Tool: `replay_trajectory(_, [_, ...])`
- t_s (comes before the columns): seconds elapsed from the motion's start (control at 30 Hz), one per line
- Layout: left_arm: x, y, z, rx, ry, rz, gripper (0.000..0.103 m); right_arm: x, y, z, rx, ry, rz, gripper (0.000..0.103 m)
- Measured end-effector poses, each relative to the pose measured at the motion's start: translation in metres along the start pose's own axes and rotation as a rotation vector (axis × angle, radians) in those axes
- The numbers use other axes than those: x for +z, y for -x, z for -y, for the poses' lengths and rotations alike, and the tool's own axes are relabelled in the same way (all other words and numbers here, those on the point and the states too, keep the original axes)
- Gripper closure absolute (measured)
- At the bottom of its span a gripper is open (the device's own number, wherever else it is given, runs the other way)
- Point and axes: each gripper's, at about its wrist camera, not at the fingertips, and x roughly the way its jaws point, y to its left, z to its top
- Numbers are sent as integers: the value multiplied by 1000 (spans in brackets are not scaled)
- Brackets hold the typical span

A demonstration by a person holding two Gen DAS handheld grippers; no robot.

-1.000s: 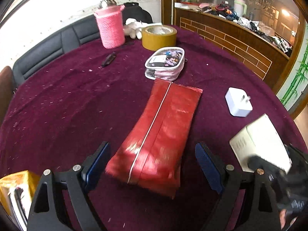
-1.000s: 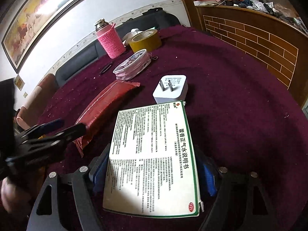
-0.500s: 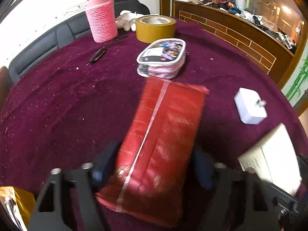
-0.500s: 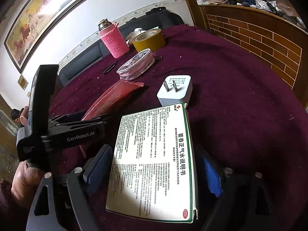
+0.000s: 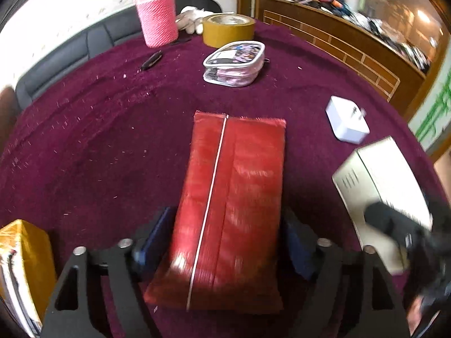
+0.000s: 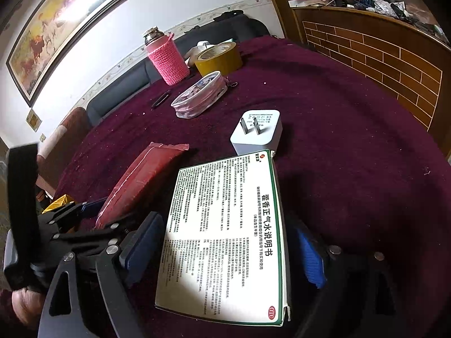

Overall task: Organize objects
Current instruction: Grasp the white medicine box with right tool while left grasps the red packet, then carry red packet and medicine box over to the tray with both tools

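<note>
Directly ahead of the left gripper (image 5: 225, 249), the red packet (image 5: 231, 205) lies lengthwise between its jaws, which have just been opening; contact looks unlikely through blur. Right gripper (image 6: 225, 250) straddles the white box (image 6: 225, 236).

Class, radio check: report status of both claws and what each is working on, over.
Left claw open, jaws just opening, red packet between them. Right claw open, just widened, astride white box. White charger close beyond box.
</note>
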Motion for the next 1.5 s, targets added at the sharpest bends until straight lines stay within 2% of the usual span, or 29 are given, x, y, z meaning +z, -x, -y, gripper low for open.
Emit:
replay_trajectory(0.13, [1,-3,3,20,16,39,20,0,-1,-2,-1,7,-2,10])
replay_trajectory(0.2, [0,2,5,13,18,34,44,0,-2,-3,0,10,-3,9])
replay_trajectory(0.3, [-6,12,13,51,-15,33,52,0,-2,-4,0,9,-3,9])
replay_trajectory(0.7, [-55,48,8,56,53,21,53,0,-4,-10,-30,32,-10,8])
replay_trajectory(0.93, [-77,75,5,69,78,51,53,-1,-18,-32,-179,170,-79,8])
replay_trajectory(0.97, [-80,79,5,74,77,59,53,-2,-19,-33,-194,182,-82,11])
replay_trajectory(1.03, [-85,87,4,77,78,72,53,-3,-17,-33,-233,204,-73,24])
replay_trajectory(1.27, [-97,104,8,66,72,99,53,-3,-5,-20,-162,137,-93,27])
replay_trajectory(1.5, [-106,118,17,46,60,118,53,-9,15,-19,-139,123,-78,27])
